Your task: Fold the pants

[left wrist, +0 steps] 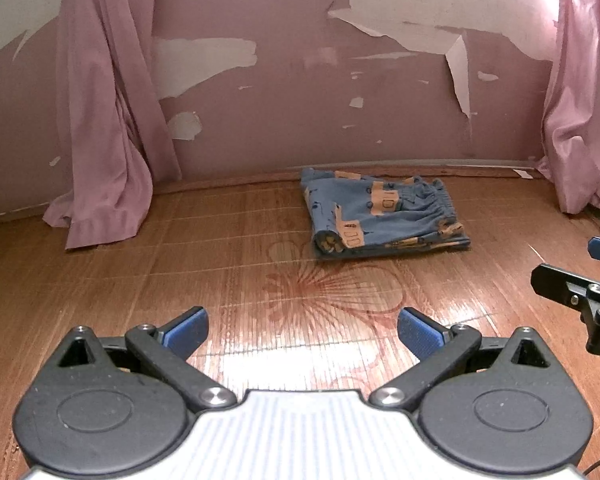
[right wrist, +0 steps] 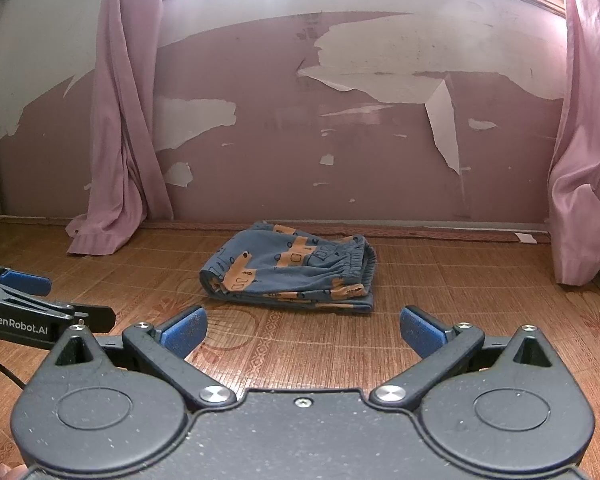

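Bare mat (right wrist: pixel 440 280) lies open before you up to the folded pants (right wrist: pixel 292 276); curtains (right wrist: pixel 124 140) flank both sides.

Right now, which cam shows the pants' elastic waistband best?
Right wrist view: the waistband shows its gathered ridges and stacked layers at the bundle's right end. Left wrist view shows the waistband too, but farther off, smaller and blurrier.

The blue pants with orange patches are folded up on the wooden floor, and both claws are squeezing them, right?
Not quite. The folded blue pants with orange patches do lie on the wooden floor, but both claws are open and touch nothing, as both wrist views show.
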Demonstrator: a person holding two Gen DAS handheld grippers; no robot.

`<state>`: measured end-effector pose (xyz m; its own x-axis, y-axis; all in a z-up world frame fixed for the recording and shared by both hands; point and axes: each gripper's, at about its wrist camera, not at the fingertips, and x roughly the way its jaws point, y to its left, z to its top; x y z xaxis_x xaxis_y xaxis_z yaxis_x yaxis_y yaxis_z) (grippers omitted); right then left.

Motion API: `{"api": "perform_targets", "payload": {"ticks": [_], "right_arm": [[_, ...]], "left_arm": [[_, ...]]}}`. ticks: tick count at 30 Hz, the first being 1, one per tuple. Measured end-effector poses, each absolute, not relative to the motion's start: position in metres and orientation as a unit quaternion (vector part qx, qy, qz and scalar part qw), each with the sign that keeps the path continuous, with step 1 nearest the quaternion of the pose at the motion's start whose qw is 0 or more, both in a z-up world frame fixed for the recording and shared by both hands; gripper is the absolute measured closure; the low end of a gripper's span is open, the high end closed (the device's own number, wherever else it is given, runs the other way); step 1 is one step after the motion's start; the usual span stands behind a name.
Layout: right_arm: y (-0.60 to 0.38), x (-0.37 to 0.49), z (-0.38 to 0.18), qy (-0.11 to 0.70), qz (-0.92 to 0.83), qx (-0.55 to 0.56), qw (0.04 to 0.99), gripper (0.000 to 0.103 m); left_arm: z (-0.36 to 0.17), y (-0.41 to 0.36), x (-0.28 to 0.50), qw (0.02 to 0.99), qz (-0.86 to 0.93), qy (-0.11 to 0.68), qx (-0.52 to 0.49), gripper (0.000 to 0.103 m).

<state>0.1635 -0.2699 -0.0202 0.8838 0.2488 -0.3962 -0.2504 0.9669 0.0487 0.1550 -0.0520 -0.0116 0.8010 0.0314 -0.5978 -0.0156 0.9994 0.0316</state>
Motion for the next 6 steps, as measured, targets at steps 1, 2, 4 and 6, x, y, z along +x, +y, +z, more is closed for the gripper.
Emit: {"api": "perform_targets", "payload": {"ticks": [1,2,4,6], "right_arm": [[-0.2701,0.1632,-0.0203,0.204,0.129,-0.002,0.97,0.001],[-0.2699,0.1634,-0.0204,0.204,0.129,-0.002,0.97,0.001],[-0.2702,0.163,-0.0211,0.205,0.129,-0.002,0.97,0.001],[-0.27,0.163,-0.0212,0.205,0.13,-0.002,0.97,0.001]], "left_arm": [[-0.0117,-0.0512,0.1548,0.949,0.014,0.315,0.012,0.0],[-0.0119,-0.0502,0.155,0.949,0.012,0.316,0.01,0.0],[-0.012,-0.0477,0.1551,0.948,0.008,0.317,0.004,0.0],[-0.0124,-0.0463,0.1555,0.947,0.009,0.32,-0.002,0.0]]}}
